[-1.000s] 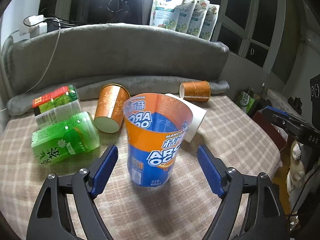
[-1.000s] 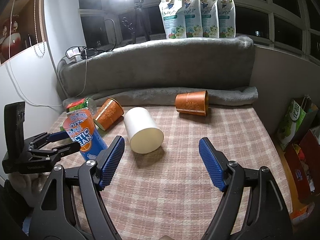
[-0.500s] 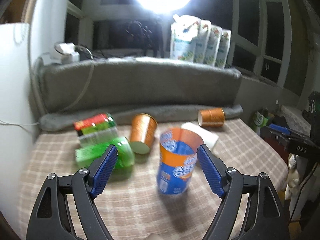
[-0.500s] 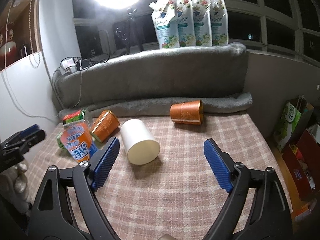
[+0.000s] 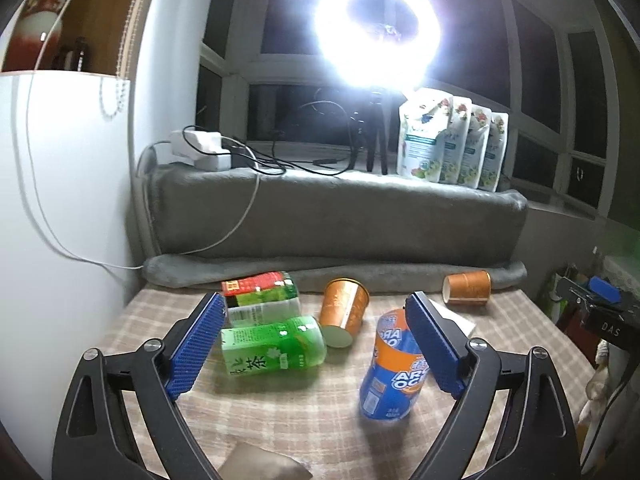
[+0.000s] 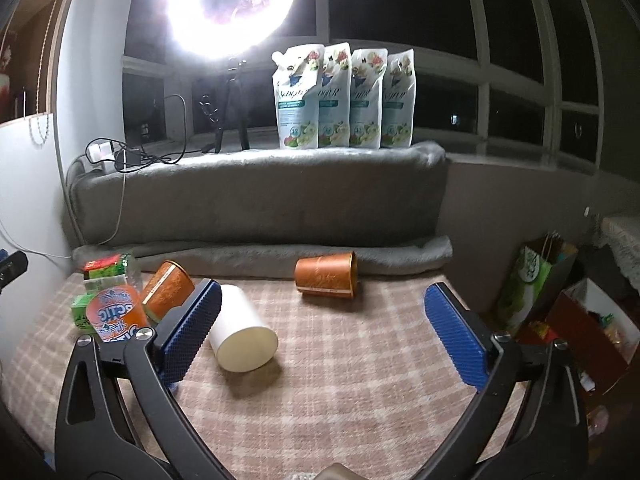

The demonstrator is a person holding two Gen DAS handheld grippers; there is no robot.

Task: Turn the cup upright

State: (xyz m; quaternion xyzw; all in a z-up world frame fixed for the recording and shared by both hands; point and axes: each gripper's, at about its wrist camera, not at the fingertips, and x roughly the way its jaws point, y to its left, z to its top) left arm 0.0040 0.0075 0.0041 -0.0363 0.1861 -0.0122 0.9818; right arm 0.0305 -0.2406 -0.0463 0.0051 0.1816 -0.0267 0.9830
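The blue and orange cup (image 5: 390,372) stands upright on the checked cloth, its open mouth up; it also shows in the right wrist view (image 6: 116,314). My left gripper (image 5: 316,344) is open and empty, pulled back above and behind the cup, its right pad overlapping the cup's rim in view. My right gripper (image 6: 324,336) is open and empty above the cloth. A white cup (image 6: 242,334) lies on its side just right of its left finger. Two orange paper cups (image 6: 326,276) (image 6: 168,290) also lie on their sides.
Two green tea bottles (image 5: 272,346) (image 5: 260,298) lie at the left of the cloth. A grey cushion (image 6: 256,200) backs the surface, with several refill pouches (image 6: 344,100) and a ring light (image 5: 376,24) on the sill. Bags and boxes (image 6: 560,300) stand on the floor at right.
My left gripper has drawn back and up away from the upright blue and orange cup, which now looks smaller. My right gripper has tilted up slightly.
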